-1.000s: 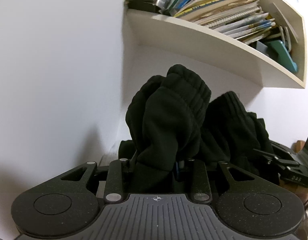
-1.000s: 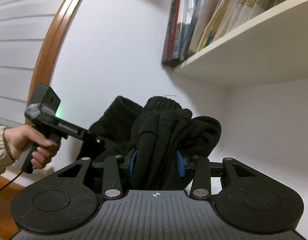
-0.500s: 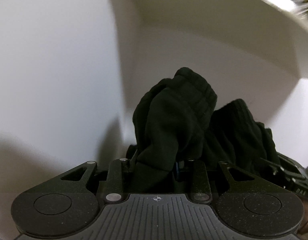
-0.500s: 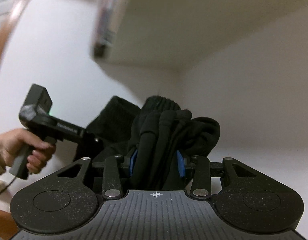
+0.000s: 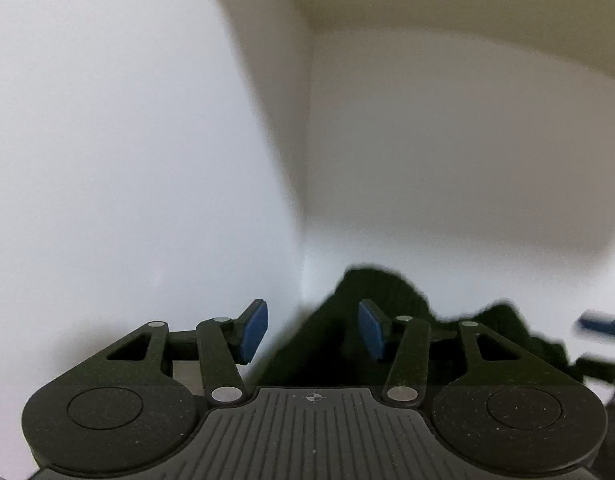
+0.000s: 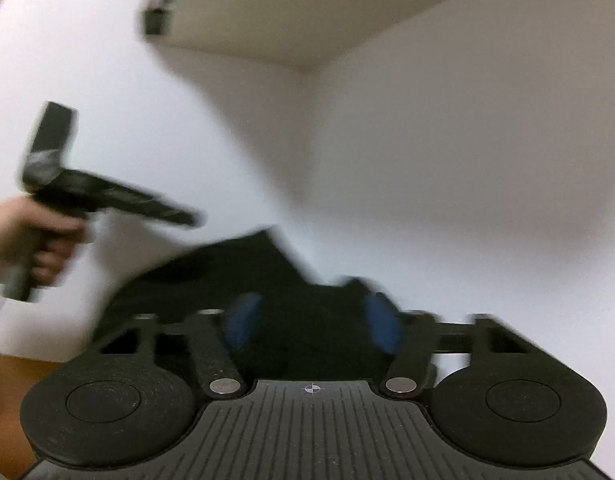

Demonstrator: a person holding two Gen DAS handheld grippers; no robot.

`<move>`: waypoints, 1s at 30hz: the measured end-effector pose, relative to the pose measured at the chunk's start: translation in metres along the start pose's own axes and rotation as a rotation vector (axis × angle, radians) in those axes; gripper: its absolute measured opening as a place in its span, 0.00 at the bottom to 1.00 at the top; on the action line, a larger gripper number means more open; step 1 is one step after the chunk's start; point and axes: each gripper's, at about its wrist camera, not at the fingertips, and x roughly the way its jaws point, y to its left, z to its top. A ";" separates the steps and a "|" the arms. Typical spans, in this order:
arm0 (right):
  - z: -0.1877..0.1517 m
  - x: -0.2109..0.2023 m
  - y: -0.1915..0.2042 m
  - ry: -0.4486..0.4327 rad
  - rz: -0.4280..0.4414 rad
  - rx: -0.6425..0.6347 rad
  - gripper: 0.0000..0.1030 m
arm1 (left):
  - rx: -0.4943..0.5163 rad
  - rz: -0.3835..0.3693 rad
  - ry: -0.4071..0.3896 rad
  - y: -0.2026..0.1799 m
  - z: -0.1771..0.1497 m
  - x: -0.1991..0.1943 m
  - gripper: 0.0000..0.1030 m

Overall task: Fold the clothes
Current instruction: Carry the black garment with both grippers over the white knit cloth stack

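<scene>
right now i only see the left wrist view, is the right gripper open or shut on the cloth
Observer: Open. The right gripper has its blue pads spread wide, with the black garment slumped low between them.
Operator: where's my left gripper from there
Observer: The left gripper hangs above the garment's left part, apparently clear of it, held by a hand.
Operator: what's under the cloth
Observer: Hidden. Only a strip of brown wood shows at lower left.
</scene>
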 end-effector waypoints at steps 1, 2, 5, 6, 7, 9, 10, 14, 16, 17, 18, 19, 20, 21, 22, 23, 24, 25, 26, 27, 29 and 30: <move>0.000 0.010 -0.001 0.017 0.004 -0.015 0.37 | 0.011 -0.020 0.002 -0.003 0.000 0.001 0.51; 0.000 0.020 -0.001 0.035 0.004 -0.031 0.33 | 0.022 -0.041 0.004 -0.005 -0.001 0.002 0.50; -0.001 0.053 -0.012 0.105 -0.026 -0.040 0.14 | 0.053 -0.089 0.014 -0.012 -0.001 0.008 0.39; -0.006 0.062 -0.019 0.148 -0.074 -0.041 0.00 | 0.062 -0.079 0.025 -0.013 0.000 0.018 0.37; -0.011 0.068 -0.027 0.188 -0.085 -0.022 0.00 | 0.064 -0.081 0.042 -0.013 0.002 0.031 0.33; -0.024 0.071 -0.043 0.225 -0.076 0.051 0.00 | 0.063 -0.107 0.063 -0.011 0.009 0.056 0.24; -0.028 0.069 -0.044 0.220 -0.080 0.048 0.00 | 0.065 -0.114 0.067 -0.012 0.012 0.066 0.24; -0.020 0.069 -0.035 0.231 -0.098 -0.004 0.00 | 0.088 -0.112 0.111 -0.024 0.020 0.105 0.24; -0.015 0.068 -0.036 0.229 -0.095 0.004 0.00 | 0.093 -0.063 0.155 -0.026 0.014 0.119 0.19; -0.011 0.067 -0.037 0.211 -0.096 0.012 0.00 | 0.092 -0.037 0.176 -0.026 0.011 0.125 0.17; -0.009 0.061 -0.037 0.184 -0.096 0.013 0.01 | 0.095 -0.021 0.186 -0.027 0.007 0.130 0.17; -0.011 0.048 -0.039 0.174 -0.106 0.012 0.01 | 0.095 -0.018 0.186 -0.027 0.003 0.134 0.17; -0.014 0.048 -0.041 0.185 -0.105 0.015 0.01 | 0.083 -0.018 0.191 -0.024 -0.002 0.138 0.17; -0.016 0.050 -0.044 0.198 -0.102 0.019 0.01 | 0.072 -0.017 0.195 -0.022 -0.007 0.142 0.17; -0.019 0.051 -0.046 0.211 -0.099 0.022 0.01 | 0.059 -0.020 0.196 -0.019 -0.011 0.145 0.17; -0.021 0.051 -0.049 0.213 -0.089 0.028 0.01 | 0.046 -0.025 0.191 -0.017 -0.013 0.145 0.17; -0.018 0.051 -0.050 0.210 -0.085 0.042 0.01 | 0.042 -0.027 0.188 -0.016 -0.014 0.143 0.17; -0.015 0.051 -0.050 0.207 -0.082 0.057 0.02 | 0.044 -0.027 0.179 -0.016 -0.013 0.140 0.17; -0.012 0.046 -0.049 0.195 -0.088 0.056 0.02 | 0.051 -0.028 0.163 -0.017 -0.012 0.136 0.17; -0.010 0.041 -0.047 0.182 -0.095 0.054 0.04 | 0.048 -0.031 0.149 -0.017 -0.010 0.131 0.17; -0.006 0.026 -0.042 0.162 -0.077 0.067 0.07 | 0.011 -0.044 0.125 -0.013 -0.008 0.120 0.17; -0.006 0.018 -0.040 0.162 -0.056 0.075 0.07 | -0.005 -0.054 0.119 -0.011 -0.008 0.113 0.17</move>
